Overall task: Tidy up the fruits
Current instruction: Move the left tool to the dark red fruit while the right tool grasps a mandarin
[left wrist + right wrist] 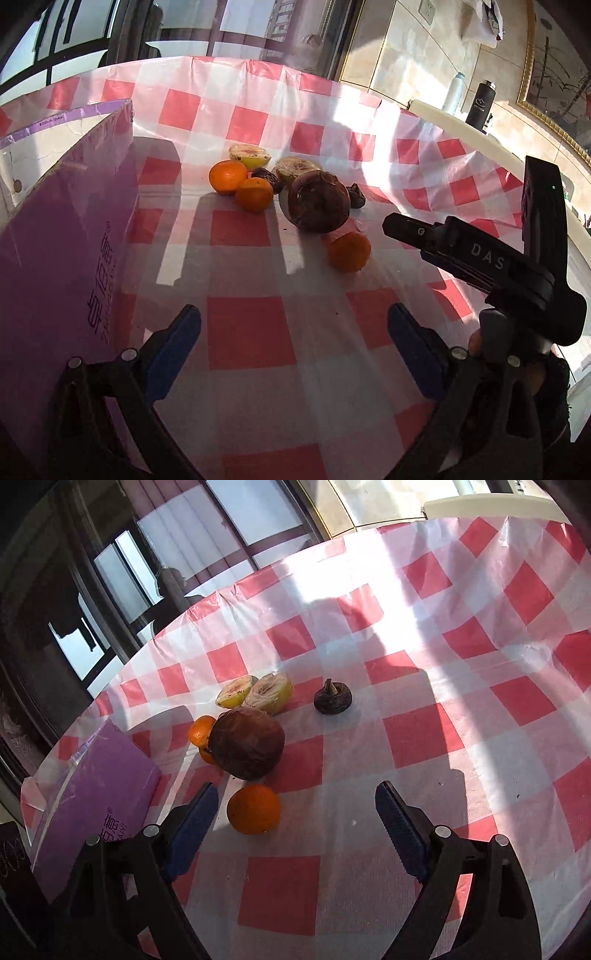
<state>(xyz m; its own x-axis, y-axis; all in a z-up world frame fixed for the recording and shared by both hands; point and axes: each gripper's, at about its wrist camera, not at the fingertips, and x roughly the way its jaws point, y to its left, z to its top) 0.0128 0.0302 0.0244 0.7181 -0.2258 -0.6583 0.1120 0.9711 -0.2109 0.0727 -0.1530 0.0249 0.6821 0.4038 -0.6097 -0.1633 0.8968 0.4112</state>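
My left gripper hangs over the counter, which wears a red-and-white checked cloth; its jaws stand wide apart with nothing between the blue pads, only bare cloth. My right gripper is likewise spread wide and holds nothing; an orange lies on the cloth just inside its left pad, and I cannot tell whether pad and fruit touch. In the left wrist view the right gripper enters from the right edge as a black body lettered "DAS", with fingers of my hand on its grip. The fruits lie in a loose cluster toward the far edge of the counter. At its middle sits a large dark brown round fruit, with the nearest orange just in front of it on the side toward me. Two more oranges touch each other on the box side of the brown fruit. Behind them lie two cut yellow halves, pale flesh showing, side by side. A small dark wrinkled fruit sits apart from the cluster on the side away from the box; a second small dark piece shows between the oranges and the halves. A purple box stands at the left edge of the counter.
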